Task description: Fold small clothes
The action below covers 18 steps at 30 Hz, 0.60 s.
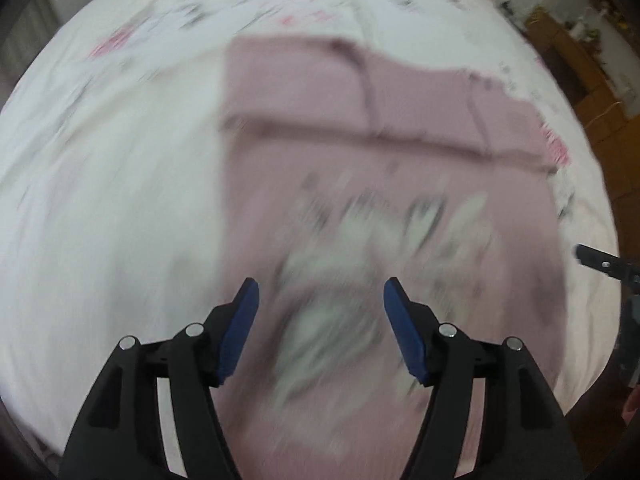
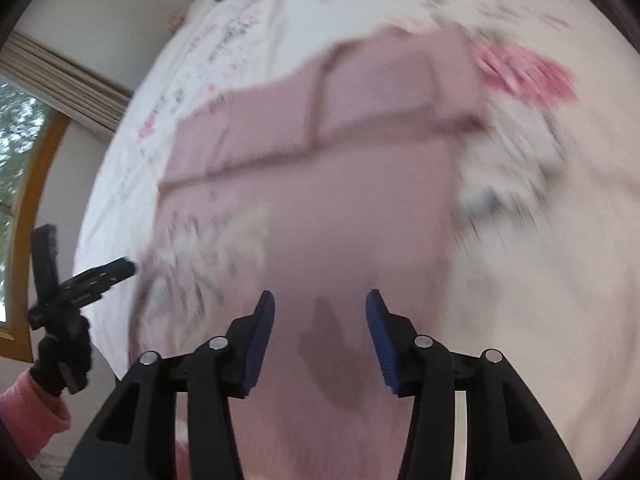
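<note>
The pink garment (image 1: 380, 168) lies flat on the bed's floral sheet (image 1: 120, 160), about mid-bed, a pale print on its near part. Across its far part I see straight creases and overlapping panels, so I judge the sleeves or top are already folded in; the blur keeps me from saying which. The body looks unfolded, so a lengthwise or crosswise fold is left, I reckon. My left gripper (image 1: 320, 312) hangs over the print, jaws spread, holding nothing. My right gripper (image 2: 320, 320) hovers over the plain pink side, jaws spread too, empty. A pink sleeve (image 2: 28, 416) shows at the bed's edge.
</note>
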Each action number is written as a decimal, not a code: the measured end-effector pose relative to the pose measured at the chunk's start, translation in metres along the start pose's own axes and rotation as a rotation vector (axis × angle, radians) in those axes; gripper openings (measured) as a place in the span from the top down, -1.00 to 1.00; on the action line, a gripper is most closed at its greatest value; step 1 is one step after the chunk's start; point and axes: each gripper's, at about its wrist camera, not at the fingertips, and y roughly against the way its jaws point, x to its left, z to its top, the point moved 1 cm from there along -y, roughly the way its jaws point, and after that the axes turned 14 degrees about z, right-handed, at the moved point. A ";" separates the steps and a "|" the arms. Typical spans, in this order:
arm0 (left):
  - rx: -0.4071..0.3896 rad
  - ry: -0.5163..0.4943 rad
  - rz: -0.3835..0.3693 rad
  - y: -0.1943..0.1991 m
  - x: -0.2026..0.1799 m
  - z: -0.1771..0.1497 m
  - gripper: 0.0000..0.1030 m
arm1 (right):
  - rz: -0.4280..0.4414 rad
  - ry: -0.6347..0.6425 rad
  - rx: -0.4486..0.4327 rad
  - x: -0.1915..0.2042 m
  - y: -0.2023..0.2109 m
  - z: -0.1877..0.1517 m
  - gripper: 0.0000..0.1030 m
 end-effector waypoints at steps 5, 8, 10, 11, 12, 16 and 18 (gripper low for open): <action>0.120 0.033 0.056 -0.002 0.036 -0.063 -0.31 | -0.051 -0.121 0.041 -0.023 0.028 -0.075 -0.07; 0.168 0.034 0.090 -0.006 0.052 -0.091 -0.31 | -0.090 -0.172 0.086 -0.032 0.029 -0.109 -0.07; 0.187 0.037 0.091 -0.008 0.058 -0.103 -0.31 | -0.098 -0.206 0.119 -0.039 0.028 -0.131 -0.07; 0.193 0.040 0.087 -0.008 0.060 -0.107 -0.31 | -0.095 -0.219 0.127 -0.041 0.027 -0.139 -0.07; 0.200 0.041 0.083 -0.009 0.061 -0.111 -0.32 | -0.085 -0.229 0.137 -0.043 0.025 -0.145 -0.07; 0.217 0.024 0.075 -0.017 0.058 -0.124 -0.32 | -0.066 -0.258 0.157 -0.050 0.023 -0.158 -0.07; 0.219 0.016 0.081 -0.020 0.055 -0.128 -0.32 | -0.055 -0.264 0.165 -0.050 0.016 -0.158 -0.07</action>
